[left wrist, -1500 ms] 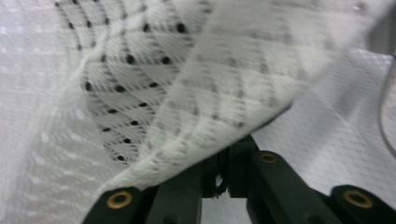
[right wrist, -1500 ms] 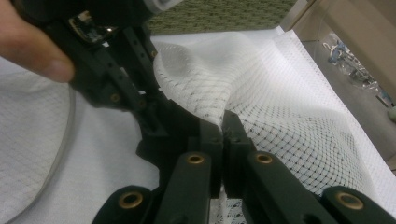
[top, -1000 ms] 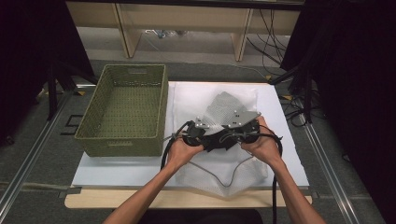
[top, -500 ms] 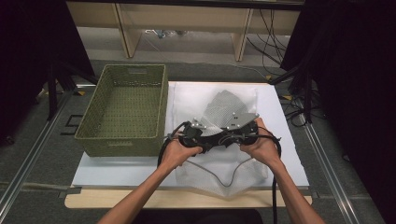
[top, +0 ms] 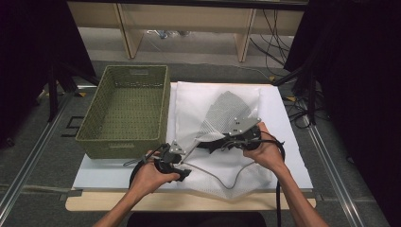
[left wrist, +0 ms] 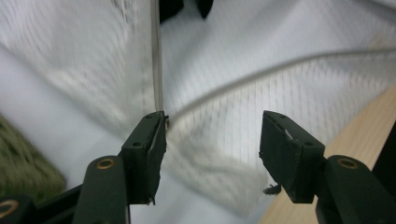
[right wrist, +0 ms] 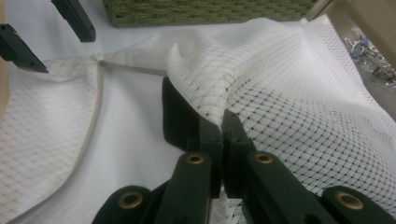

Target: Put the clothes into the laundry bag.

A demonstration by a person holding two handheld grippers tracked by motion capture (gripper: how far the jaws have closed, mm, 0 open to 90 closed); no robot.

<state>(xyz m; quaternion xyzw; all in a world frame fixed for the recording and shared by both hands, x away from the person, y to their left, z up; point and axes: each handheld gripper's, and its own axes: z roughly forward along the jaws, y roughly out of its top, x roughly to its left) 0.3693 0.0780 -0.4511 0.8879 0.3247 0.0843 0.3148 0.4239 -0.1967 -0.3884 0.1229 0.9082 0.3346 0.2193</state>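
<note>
White mesh, a laundry bag (top: 222, 142), lies spread on the white sheet (top: 283, 113) covering the table, just right of a green woven basket (top: 125, 111). A person's right gripper (top: 222, 142) is clamped tight on a raised fold of the bag, lifting it into a peak (the pinch shows plainly in the right gripper view). At the bag's near left corner, the left gripper (top: 182, 158) stands with jaws apart; they have just been opening, gripping nothing, the zipper edge (left wrist: 156, 70) running beside one pad.

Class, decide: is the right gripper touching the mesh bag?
Touching. The right gripper view shows the right gripper with its jaws shut on a fold of the mesh bag.
</note>
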